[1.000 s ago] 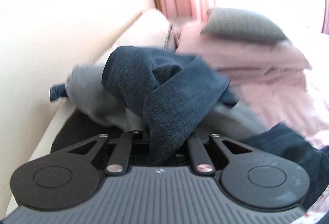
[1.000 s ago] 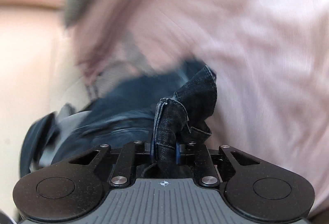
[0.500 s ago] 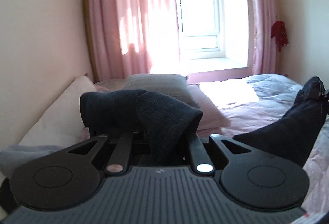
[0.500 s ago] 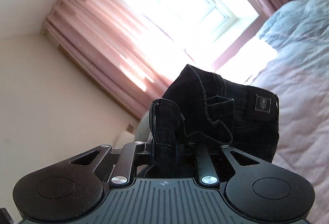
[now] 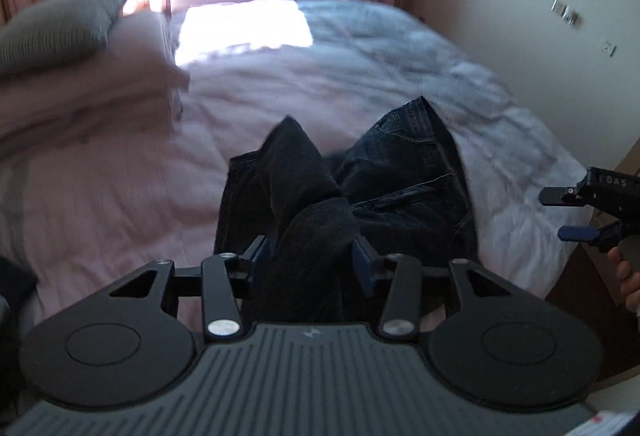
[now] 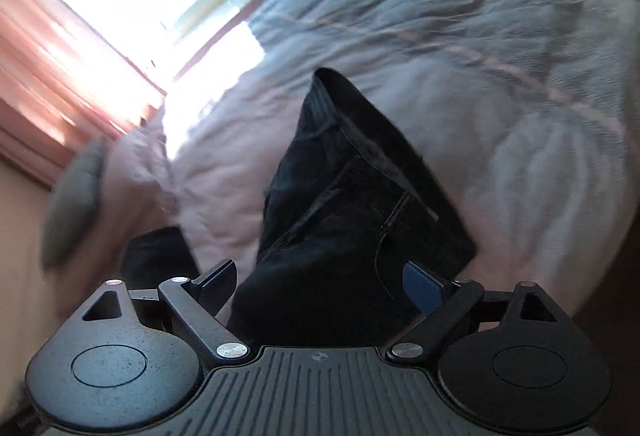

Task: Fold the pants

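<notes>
Dark pants (image 5: 404, 192) lie on the bed (image 5: 120, 196), long axis toward 12 o'clock. Left gripper (image 5: 314, 260) fingers partly apart around fabric; right gripper (image 6: 320, 280) now wide apart, having released.

The pants (image 5: 404, 192) are dark blue-black denim, lying crumpled on the bed (image 5: 120, 176) near its near edge and towards its right side. In the left wrist view one stretch of the fabric rises in a rumpled ridge from the near edge and runs back across the bed, ending in a blunt folded peak. Beside it, to the right, the waist part lies flatter, with stitched seams and a pocket line showing. In the right wrist view the pants (image 6: 352, 212) taper away from the near edge to a narrow end further up the bed, a belt loop and curved pocket seam visible on the upper face.
</notes>
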